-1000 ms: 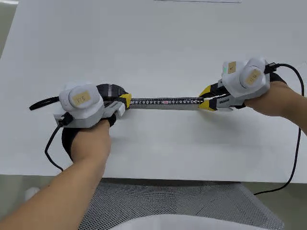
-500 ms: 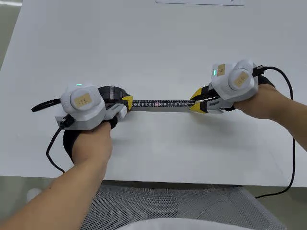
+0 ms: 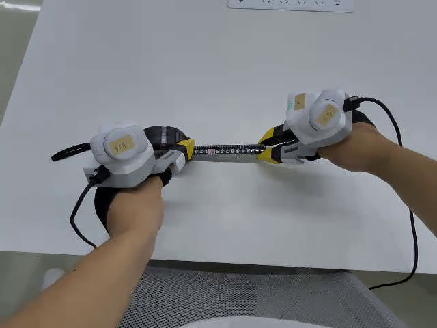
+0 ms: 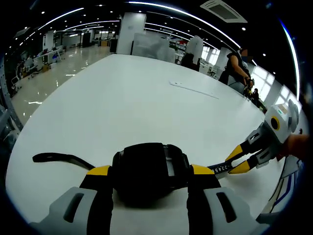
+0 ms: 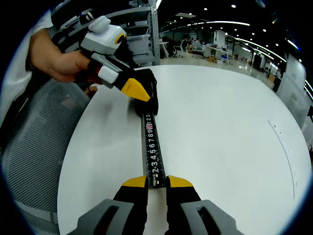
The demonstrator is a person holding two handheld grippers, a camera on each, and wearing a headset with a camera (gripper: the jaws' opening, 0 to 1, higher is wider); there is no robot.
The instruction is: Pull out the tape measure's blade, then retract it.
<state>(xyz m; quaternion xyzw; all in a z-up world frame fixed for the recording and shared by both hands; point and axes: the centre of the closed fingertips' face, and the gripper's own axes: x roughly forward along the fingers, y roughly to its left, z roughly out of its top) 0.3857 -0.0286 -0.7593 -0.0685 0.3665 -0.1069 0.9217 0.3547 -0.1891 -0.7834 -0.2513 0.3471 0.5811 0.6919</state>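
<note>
The black tape measure case [image 3: 164, 137] [image 4: 150, 169] [image 5: 149, 93] rests on the white table, and my left gripper [image 3: 183, 149] [image 4: 150, 172] is shut on it. A short length of dark numbered blade [image 3: 225, 148] [image 5: 151, 149] [image 4: 221, 168] runs from the case to the right. My right gripper [image 3: 268, 145] [image 5: 156, 182] is shut on the blade's free end, its yellow-tipped jaws pinching the tip. The case's black wrist strap [image 3: 69, 152] [image 4: 56, 157] trails off to the left.
The white table [image 3: 225, 61] spreads wide behind the grippers. A white power strip [image 3: 290, 5] lies at its far edge. A mesh chair [image 3: 239, 294] stands against the near edge. Black cables [image 3: 406, 225] hang from both grippers. People stand beyond the table [image 4: 234, 66].
My right gripper has moved left toward the case with the blade tip in it, so the exposed blade is clearly shorter. My left gripper keeps its hold on the case.
</note>
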